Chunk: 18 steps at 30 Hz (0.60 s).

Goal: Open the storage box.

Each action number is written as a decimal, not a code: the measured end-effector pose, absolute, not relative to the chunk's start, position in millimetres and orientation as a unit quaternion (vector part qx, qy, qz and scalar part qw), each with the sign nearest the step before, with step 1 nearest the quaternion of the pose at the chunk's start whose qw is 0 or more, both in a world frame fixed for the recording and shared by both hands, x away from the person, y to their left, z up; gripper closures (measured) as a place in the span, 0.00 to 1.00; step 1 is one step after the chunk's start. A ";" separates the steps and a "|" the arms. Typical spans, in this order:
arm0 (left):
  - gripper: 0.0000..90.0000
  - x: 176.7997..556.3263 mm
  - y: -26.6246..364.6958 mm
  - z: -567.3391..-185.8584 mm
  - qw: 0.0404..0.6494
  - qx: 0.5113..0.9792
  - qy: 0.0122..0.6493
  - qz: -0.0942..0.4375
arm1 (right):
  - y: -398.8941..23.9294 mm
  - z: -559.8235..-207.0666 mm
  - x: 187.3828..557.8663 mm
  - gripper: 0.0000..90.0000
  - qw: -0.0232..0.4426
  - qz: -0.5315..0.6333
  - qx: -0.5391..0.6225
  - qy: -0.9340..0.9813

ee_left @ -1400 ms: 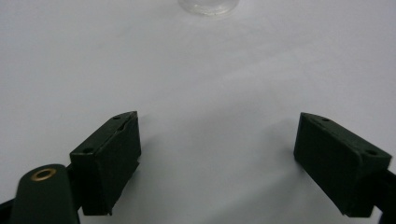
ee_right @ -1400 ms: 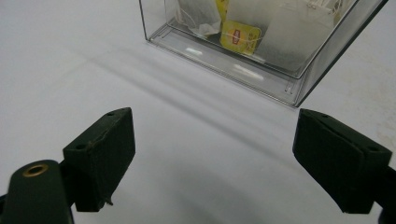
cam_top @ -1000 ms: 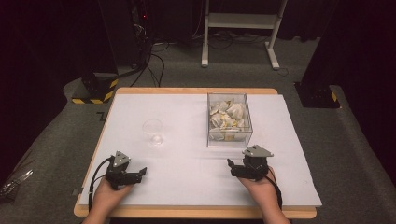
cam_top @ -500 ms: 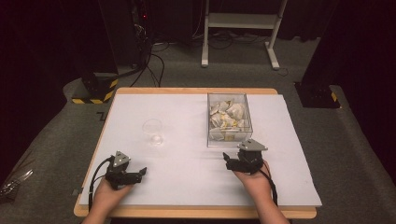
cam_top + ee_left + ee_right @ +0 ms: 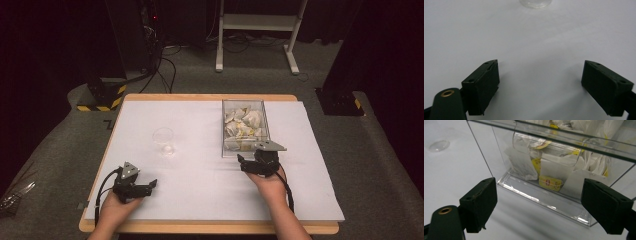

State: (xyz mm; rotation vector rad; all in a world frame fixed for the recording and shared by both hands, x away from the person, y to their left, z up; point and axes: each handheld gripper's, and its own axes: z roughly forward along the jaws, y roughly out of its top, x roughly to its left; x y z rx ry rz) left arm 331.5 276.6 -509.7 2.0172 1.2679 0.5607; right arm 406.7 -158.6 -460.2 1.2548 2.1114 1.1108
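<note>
A clear plastic box (image 5: 244,128) filled with white tea bags (image 5: 241,120) stands right of the table's middle. My right gripper (image 5: 255,161) sits on the white table just before the box's near wall, open and empty. In the right gripper view its jaws (image 5: 539,205) frame the box's front wall (image 5: 554,170), and a yellow-tagged tea bag (image 5: 549,181) shows behind it. An empty clear glass (image 5: 164,141) stands upright left of the middle. My left gripper (image 5: 135,182) rests near the front left, open, with bare table between its jaws (image 5: 540,82) and the glass base (image 5: 535,3) far ahead.
The white sheet (image 5: 200,175) covers a wooden table top (image 5: 210,227). Beyond the far edge are a black stand with cables (image 5: 150,45) and a white frame (image 5: 260,30) on grey floor. The glass base (image 5: 439,145) lies far left in the right gripper view.
My right gripper has moved forward and slightly left, up to the box's near wall. The left gripper, the glass and the box have stayed where they were.
</note>
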 end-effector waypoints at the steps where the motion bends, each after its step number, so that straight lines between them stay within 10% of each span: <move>1: 0.17 331.5 276.6 -509.6 0.340 0.775 0.487 0.216 | -158.9 -459.7 408.4 0.16 0.219 0.404 0.456 0.762; 18: 0.17 331.5 276.5 -509.7 0.340 0.775 0.488 0.215 | -157.8 -456.0 420.0 0.34 0.232 0.420 0.462 0.746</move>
